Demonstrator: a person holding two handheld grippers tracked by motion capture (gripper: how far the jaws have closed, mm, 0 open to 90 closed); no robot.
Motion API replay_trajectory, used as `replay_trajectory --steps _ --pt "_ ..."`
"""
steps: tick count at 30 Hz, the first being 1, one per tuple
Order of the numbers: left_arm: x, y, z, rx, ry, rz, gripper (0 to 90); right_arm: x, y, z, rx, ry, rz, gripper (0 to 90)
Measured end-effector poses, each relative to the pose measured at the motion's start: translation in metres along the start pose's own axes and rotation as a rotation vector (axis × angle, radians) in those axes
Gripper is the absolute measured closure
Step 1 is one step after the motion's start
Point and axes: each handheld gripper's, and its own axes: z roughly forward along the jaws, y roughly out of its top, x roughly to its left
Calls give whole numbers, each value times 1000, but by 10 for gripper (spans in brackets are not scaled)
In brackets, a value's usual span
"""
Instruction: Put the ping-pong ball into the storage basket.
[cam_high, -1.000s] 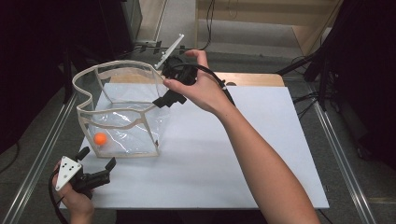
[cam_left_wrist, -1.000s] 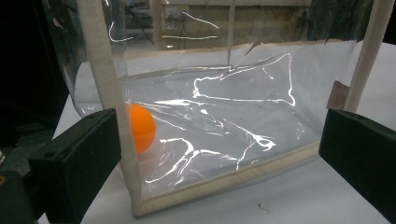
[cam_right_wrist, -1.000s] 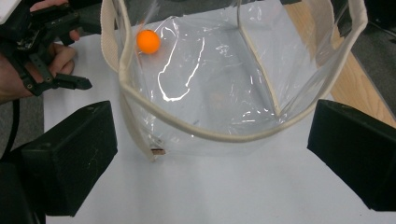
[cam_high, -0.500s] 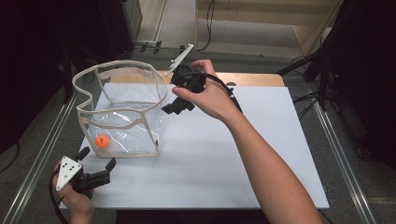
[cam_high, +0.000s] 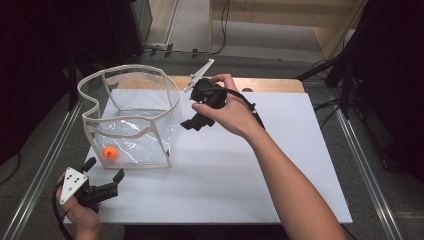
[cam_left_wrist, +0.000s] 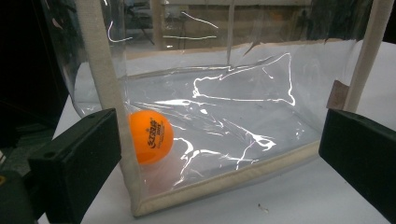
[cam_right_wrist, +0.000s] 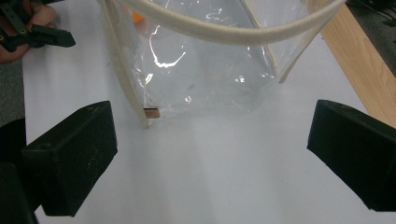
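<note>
Two grippers, jaws wide apart, holding nothing | left gripper (cam_high: 104, 176) near the front of clear bag (cam_high: 132, 107) | right gripper (cam_high: 196, 122) beside bag | orange ball (cam_left_wrist: 150, 136) inside bag, front-left corner

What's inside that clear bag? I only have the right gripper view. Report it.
Observer: An orange ball lies on the floor of the clear bag, in the corner nearest the left gripper.
Operator: Give me that gripper's state.
Observer: Open, jaws spread wide just outside the bag's wall, touching nothing.
Operator: Now place my right gripper.
Observer: From the high view, the right gripper hangs open above the white table, right of the bag, empty.
</note>
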Motion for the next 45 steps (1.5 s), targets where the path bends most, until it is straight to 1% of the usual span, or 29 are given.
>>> replay_trajectory --steps 9,11,12,14,20,21,25,28,34,35,37,38,45 --pt "0 0 0 1 -1 4 0 2 -17 4 5 0 3 0" --pt "0 0 0 1 -1 5 0 2 -20 5 10 -3 13 0" --pt "0 0 0 1 -1 5 0 2 -22 6 9 -2 8 0" --pt "0 0 0 1 -1 5 0 2 -26 8 7 -1 19 0" --pt "0 0 0 0 -1 5 0 2 -36 14 3 4 28 0" --pt "0 0 0 0 -1 5 0 2 -39 15 0 7 37 0" --pt "-1 0 0 1 -1 5 0 2 -45 16 4 6 39 0" --pt "-1 0 0 0 -1 6 0 2 -51 17 -5 8 44 0" --pt "-1 0 0 1 0 7 0 4 -59 18 -6 6 58 0" --pt "-1 0 0 0 0 6 0 4 -61 18 -9 7 53 0" --pt "-1 0 0 0 -1 6 0 5 -65 18 -11 4 65 0" --pt "-1 0 0 1 -1 6 0 5 -66 18 -19 4 63 0" --pt "-1 0 0 0 0 6 0 6 -79 20 -23 5 74 0"
